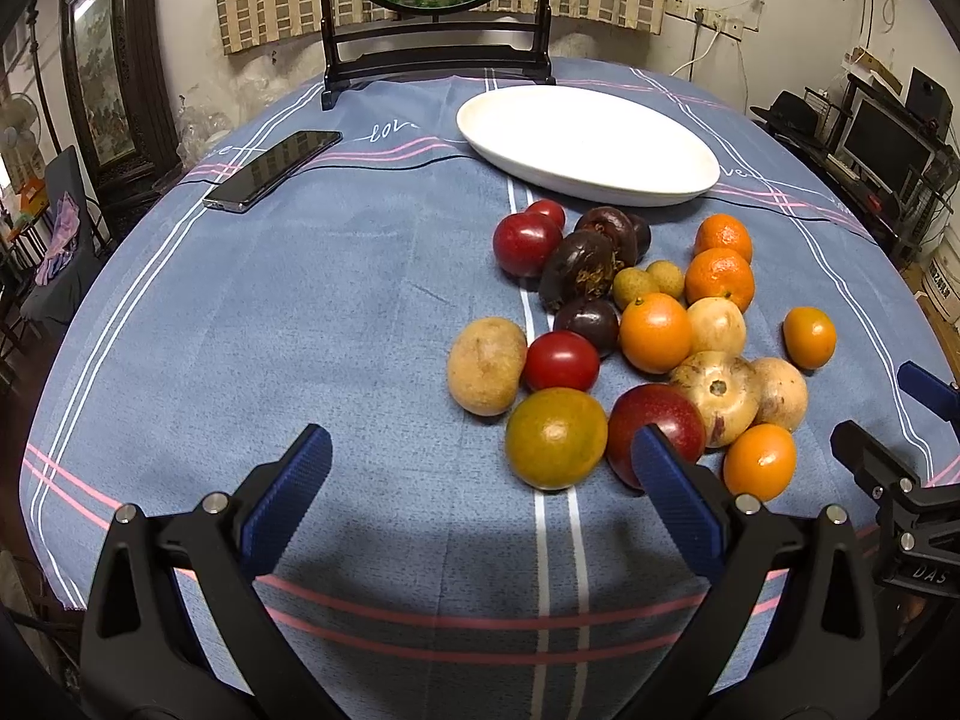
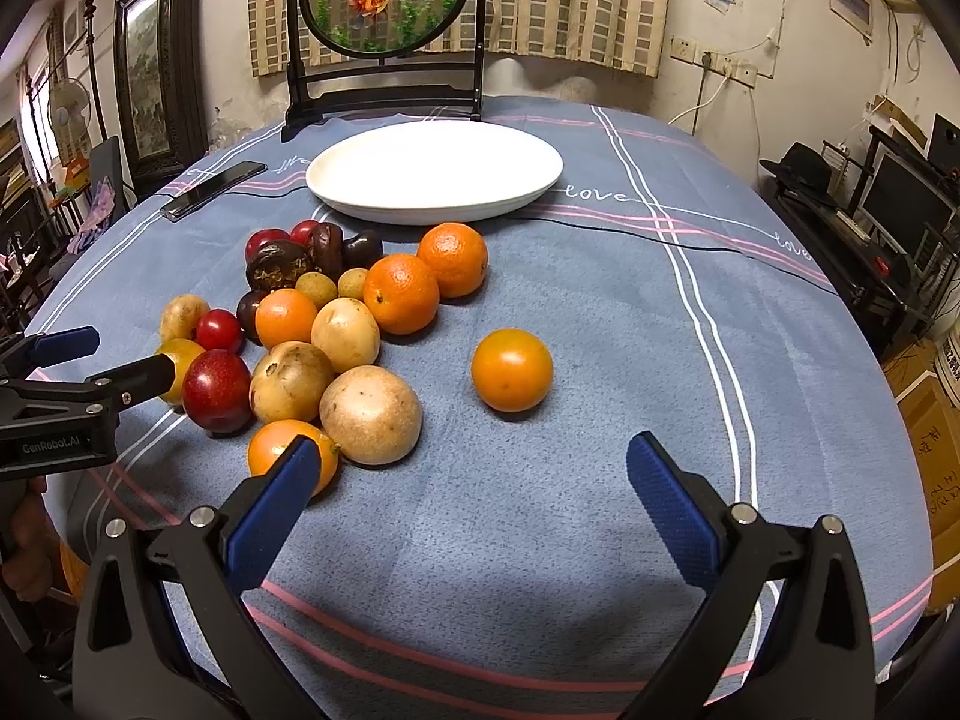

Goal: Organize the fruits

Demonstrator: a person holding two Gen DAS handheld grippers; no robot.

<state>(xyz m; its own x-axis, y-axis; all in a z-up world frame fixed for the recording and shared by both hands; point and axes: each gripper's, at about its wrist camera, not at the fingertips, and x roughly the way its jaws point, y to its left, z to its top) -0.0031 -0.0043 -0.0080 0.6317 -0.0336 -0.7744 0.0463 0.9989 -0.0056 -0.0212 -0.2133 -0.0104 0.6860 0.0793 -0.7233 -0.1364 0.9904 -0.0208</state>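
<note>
While both tools (image 1: 480,462) (image 2: 474,468) gape empty, the oval plate (image 2: 435,171) lies long-axis sideways beyond the fruit (image 2: 336,324).

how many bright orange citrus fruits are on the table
5. Two touching near the plate: and. One mid-pile. One at the pile's near edge. One alone to the right. Others may be hidden.

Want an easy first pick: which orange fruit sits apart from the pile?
The lone orange on bare cloth to the right of the pile. Every other orange fruit touches a neighbour; this one touches nothing and lies ahead of the open right claw.
</note>
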